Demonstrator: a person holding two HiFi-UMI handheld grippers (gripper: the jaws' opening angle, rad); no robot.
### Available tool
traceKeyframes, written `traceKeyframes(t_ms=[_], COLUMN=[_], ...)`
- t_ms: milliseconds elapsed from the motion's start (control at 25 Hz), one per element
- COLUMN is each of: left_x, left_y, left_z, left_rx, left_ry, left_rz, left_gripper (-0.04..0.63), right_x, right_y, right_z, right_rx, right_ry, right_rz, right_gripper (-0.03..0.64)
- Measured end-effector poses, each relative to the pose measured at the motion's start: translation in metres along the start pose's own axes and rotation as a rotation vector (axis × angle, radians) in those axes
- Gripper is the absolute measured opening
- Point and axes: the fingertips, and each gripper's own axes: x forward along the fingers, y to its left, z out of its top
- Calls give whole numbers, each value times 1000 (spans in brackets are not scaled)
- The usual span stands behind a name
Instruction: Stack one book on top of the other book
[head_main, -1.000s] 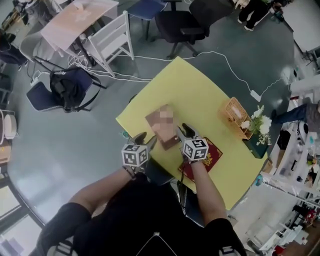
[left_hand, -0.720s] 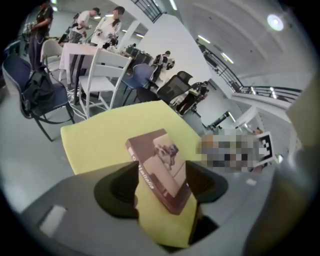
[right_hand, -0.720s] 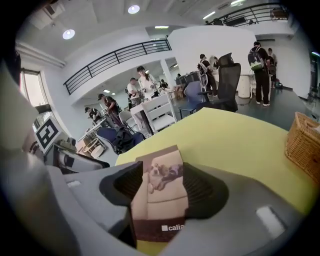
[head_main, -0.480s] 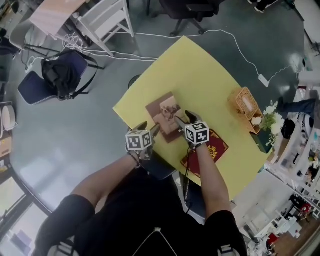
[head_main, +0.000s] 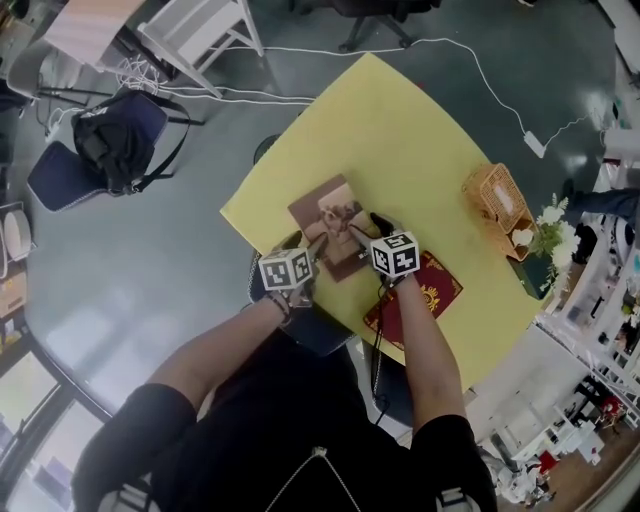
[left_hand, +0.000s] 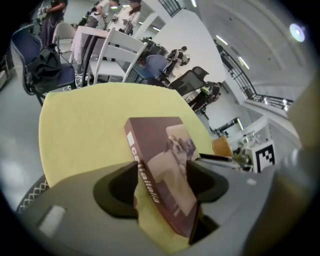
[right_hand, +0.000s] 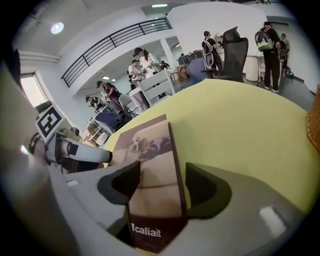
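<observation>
Books: head view shows 2, brown book (head_main: 330, 215) on yellow table (head_main: 400, 130) w/ red book (head_main: 425, 300) nearby; gripper views only catch the brown one. 2 grippers, left gripper (head_main: 308, 248) & right gripper (head_main: 366, 226): jaws just been opening, both released, brown book's edge btwn them.

From my head view the light is soft and even, and I see no hard shadows. The yellow tabletop (head_main: 400, 130) looks bright. The grey floor (head_main: 120, 290) looks dull, with pale bright patches at the lower left. Straight lines bend near the edges.

The left gripper view and the right gripper view are round pictures with black corners. Everything in them curves like in a fishbowl. A ceiling lamp (left_hand: 297, 31) glares white, and a window (right_hand: 31, 90) glows bright too. The near end of the book (right_hand: 150, 200) is fuzzy. Far things look sharper.
</observation>
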Motion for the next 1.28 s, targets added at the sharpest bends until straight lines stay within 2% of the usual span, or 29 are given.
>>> traceKeyframes(t_ms=[240,360,680,1040,1280], left_x=[12,13,15,-10,-37], left_y=[5,10,8,-15,-54], left_z=[-2,-1,3,18,33], left_rx=[-41,-32,1,112,210], left_ry=[-14,-33,-63,-108,-145], left_rz=[37,69,78,51,-4], left_gripper=[305,267,258,255,253], right_x=[4,6,2,-31,-78], right_y=[2,7,12,31,44], right_z=[-2,-3,-7,-4,10], right_rx=[24,41,105,231,276], right_ry=[0,-5,-25,-126,-220], right_rz=[40,57,35,-6,-50], right_gripper=[284,251,238,233,230])
